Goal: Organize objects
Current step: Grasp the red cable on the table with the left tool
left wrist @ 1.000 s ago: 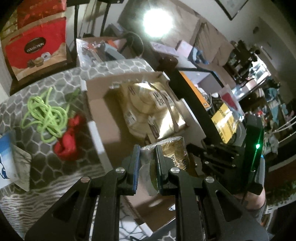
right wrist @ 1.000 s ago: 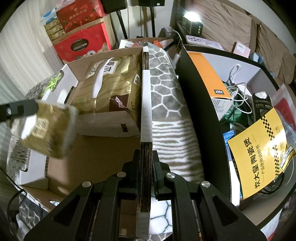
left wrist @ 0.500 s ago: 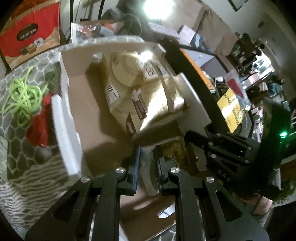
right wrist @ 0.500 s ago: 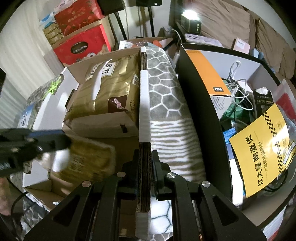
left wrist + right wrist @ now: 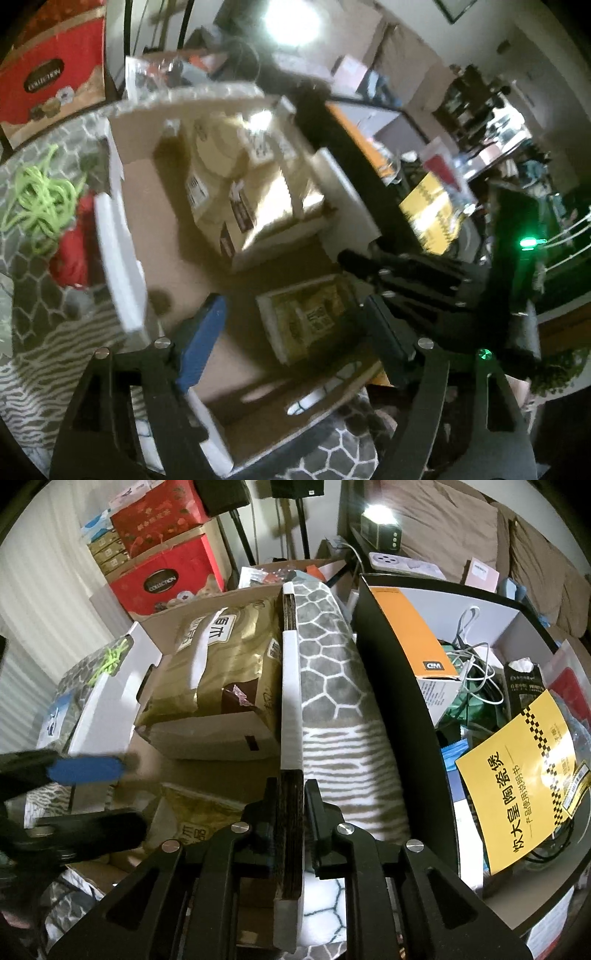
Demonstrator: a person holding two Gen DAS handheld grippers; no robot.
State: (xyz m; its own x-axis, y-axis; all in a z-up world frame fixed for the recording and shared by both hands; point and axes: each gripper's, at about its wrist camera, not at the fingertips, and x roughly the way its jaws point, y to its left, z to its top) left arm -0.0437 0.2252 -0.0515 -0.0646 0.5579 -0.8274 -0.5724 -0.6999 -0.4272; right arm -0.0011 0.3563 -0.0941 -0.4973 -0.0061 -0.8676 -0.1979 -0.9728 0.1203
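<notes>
A small gold tissue pack (image 5: 308,315) lies on the floor of the open cardboard box (image 5: 122,236), in front of the big gold pack (image 5: 258,192). My left gripper (image 5: 291,328) is open above the small pack, with nothing held between its fingers. In the right wrist view the small pack (image 5: 199,816) lies below the big gold pack (image 5: 221,664), and the left gripper's blue pad (image 5: 86,770) shows at the left. My right gripper (image 5: 290,812) is shut on the box's side flap (image 5: 290,709) and holds it upright.
A green cord (image 5: 40,203) and a red cloth (image 5: 72,251) lie on the patterned cover left of the box. A black bin (image 5: 476,686) with cables, an orange box and a yellow leaflet stands to the right. Red gift boxes (image 5: 162,572) stand behind.
My left gripper lowered the small gold pack into the box, then opened and let it go. The pack now lies on the box floor. The right gripper kept its hold on the flap.
</notes>
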